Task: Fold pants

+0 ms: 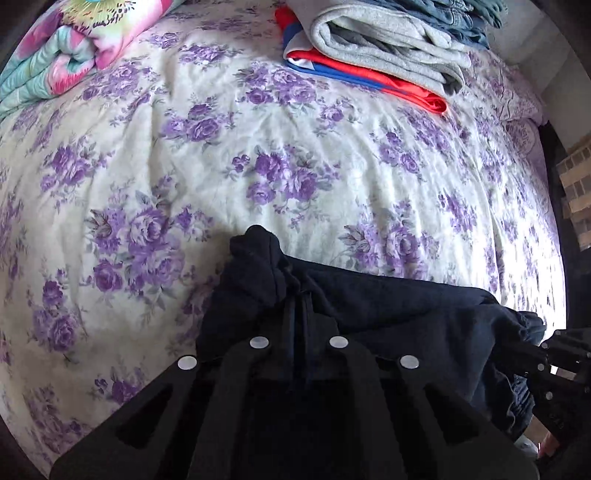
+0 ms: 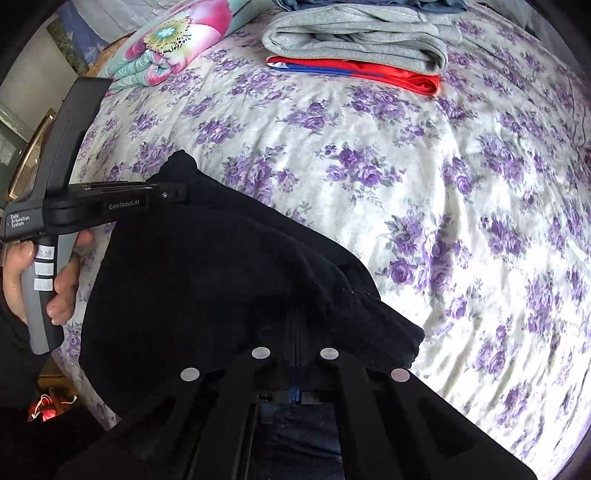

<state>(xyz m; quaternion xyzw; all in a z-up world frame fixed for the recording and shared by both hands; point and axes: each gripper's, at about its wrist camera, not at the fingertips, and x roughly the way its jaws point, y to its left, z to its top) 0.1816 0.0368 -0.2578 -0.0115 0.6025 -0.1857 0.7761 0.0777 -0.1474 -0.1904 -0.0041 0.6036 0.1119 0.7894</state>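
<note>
The dark pants (image 1: 388, 306) lie bunched on the floral bed sheet (image 1: 258, 129) near its front edge. In the left wrist view my left gripper (image 1: 299, 306) is shut on a raised fold of the pants. The right gripper (image 1: 546, 350) shows at the right edge, at the other end of the cloth. In the right wrist view the pants (image 2: 203, 277) hang as a black sheet between the two tools, and my right gripper (image 2: 297, 325) is shut on their edge. The left gripper (image 2: 177, 194) reaches in from the left, held by a hand (image 2: 59, 284), with its tips buried in the fabric.
A stack of folded clothes sits at the far side: grey sweatpants (image 1: 388, 48) on a red and blue garment (image 1: 369, 81), with jeans (image 1: 454, 18) behind. A rolled colourful quilt (image 1: 66, 48) lies at the far left. The bed ends at the right by a brick wall (image 1: 576, 177).
</note>
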